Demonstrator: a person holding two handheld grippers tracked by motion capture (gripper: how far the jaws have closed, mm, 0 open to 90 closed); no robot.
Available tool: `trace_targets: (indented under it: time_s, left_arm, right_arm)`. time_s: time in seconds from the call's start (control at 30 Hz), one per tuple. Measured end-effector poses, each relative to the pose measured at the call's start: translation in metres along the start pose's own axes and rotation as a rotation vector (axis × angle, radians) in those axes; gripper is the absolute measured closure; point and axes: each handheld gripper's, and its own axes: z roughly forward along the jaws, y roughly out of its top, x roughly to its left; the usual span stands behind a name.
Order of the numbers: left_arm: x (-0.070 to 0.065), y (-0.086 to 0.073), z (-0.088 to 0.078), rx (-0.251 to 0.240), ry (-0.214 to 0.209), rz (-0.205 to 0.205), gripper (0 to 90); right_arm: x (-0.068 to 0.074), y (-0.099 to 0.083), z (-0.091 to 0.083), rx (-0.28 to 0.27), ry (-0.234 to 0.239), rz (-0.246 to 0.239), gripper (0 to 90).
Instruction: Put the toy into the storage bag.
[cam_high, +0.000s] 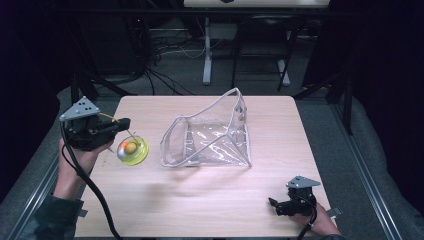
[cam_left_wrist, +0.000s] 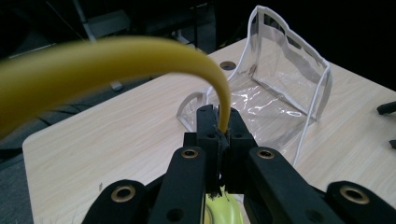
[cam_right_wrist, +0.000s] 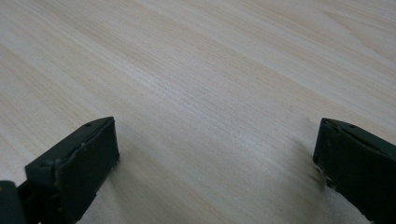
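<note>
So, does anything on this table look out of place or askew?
Only the clear pouch: it lies tipped on its side mid-table, mouth gaping toward the left gripper. That gripper holds a yellow ball toy dangling by its yellow cord. Nothing looks spilled or damaged.

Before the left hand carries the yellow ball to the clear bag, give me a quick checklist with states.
1. Left gripper shut on the yellow cord: ok, jaws pinch it.
2. Yellow ball hangs free of the table: cannot tell, it sits low by the left edge.
3. Clear bag mouth open toward the ball: ok, the white rim gapes on that side.
4. Bag held steady: not ok, nothing grips it.
5. Right gripper out of the path: ok, open and resting near the table's front right corner.
6. Path between ball and bag: ok, bare wood.
</note>
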Motion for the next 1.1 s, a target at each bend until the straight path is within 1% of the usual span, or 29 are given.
trace_targets:
  time_s: [0.03,0.17,0.27,0.3,0.4,0.47,0.5,0.63,0.93,1.1]
  left_arm:
    - [0.0,0.0,0.0,0.0,0.0,0.0,88.2]
    - [-0.003,0.009,0.003,-0.006,-0.006,0.016,88.2]
    - [-0.004,0.014,0.005,-0.014,-0.014,0.023,88.2]
    - [-0.005,0.016,0.006,-0.014,-0.02,0.027,88.2]
    - [-0.009,0.022,0.009,-0.021,-0.031,0.04,88.2]
    - [-0.011,0.026,0.011,-0.024,-0.038,0.046,88.2]
    - [-0.012,0.028,0.013,-0.024,-0.041,0.05,88.2]
    - [-0.015,0.036,0.018,-0.027,-0.049,0.068,88.2]
    - [-0.019,0.047,0.029,-0.028,-0.07,0.087,88.1]
    - [-0.021,0.052,0.036,-0.033,-0.082,0.087,88.1]
  right_arm:
    - [0.0,0.0,0.0,0.0,0.0,0.0,0.0]
    - [0.0,0.0,0.0,-0.001,0.0,0.0,0.0]
    - [0.0,0.0,0.0,-0.002,-0.006,0.001,0.0]
    - [0.001,0.0,0.0,-0.008,-0.006,0.008,0.0]
    - [0.0,0.0,0.0,-0.001,-0.005,0.001,0.0]
    - [0.001,0.0,0.0,-0.007,-0.006,0.008,0.0]
    - [0.0,0.0,0.0,-0.003,-0.005,0.002,0.0]
    - [0.001,0.0,0.0,-0.007,-0.006,0.011,0.0]
    - [0.001,0.0,0.0,-0.008,-0.005,0.01,0.0]
    - [0.001,0.0,0.0,-0.008,-0.005,0.01,0.0]
